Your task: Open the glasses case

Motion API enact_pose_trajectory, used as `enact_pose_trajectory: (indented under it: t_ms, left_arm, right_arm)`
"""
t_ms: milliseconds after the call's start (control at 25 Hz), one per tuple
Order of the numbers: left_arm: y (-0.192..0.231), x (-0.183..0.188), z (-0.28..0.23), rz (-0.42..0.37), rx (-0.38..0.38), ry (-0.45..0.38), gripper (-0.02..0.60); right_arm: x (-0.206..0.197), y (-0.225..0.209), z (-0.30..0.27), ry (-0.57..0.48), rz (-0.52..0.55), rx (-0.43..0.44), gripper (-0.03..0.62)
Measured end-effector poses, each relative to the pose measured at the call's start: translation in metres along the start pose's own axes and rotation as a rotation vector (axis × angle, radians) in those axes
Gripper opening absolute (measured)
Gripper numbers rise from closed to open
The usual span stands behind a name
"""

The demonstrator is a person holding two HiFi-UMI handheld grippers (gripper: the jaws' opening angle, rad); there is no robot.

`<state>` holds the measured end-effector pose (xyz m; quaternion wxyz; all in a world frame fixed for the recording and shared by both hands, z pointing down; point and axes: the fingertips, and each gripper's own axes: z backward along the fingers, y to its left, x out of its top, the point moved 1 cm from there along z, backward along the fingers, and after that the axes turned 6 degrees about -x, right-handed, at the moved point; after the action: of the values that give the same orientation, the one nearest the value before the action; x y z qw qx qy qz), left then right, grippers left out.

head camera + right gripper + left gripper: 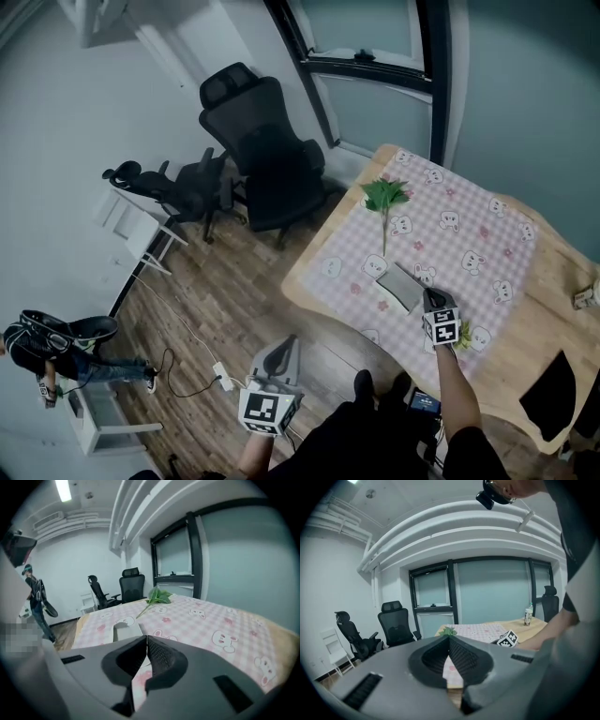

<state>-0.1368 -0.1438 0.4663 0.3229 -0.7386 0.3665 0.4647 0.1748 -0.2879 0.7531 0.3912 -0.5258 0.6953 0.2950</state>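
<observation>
While left gripper (449,640) and right gripper (145,641) sit pinched together, empty, the glasses case (123,631) ahead of the right jaws looks stiff and light: take its lid edge.

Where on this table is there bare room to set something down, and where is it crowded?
Free: the pink checked tablecloth right of the green leafy sprig in the head view, and the bare wooden table between cloth and small bottle. Crowded: around the grey glasses case, with the right gripper close beside it.
</observation>
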Motion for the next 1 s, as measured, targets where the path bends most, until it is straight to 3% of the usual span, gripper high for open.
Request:
enact_pose_trajectory:
  t_ms: [200, 440, 760, 1000]
  left_arm:
    - [-0.001, -0.002, -0.001, 0.006, 0.004, 0.010, 0.000]
    - [-0.002, -0.004, 0.001, 0.005, -0.001, 0.021, 0.000]
    - [-0.001, -0.005, -0.002, 0.003, 0.002, 0.019, 0.000]
    - [0.002, -0.005, -0.008, 0.017, -0.007, -0.004, 0.000]
  right_arm:
    - [-0.004, -0.017, -0.008, -0.015, -0.244, -0.008, 0.020]
    - [-0.010, -0.031, -0.011, -0.032, -0.436, 0.018, 0.020]
    - [-0.004, -0.032, -0.008, -0.070, -0.437, 0.046, 0.020]
    - [0.028, -0.029, 0.015, -0.137, -0.363, 0.061, 0.020]
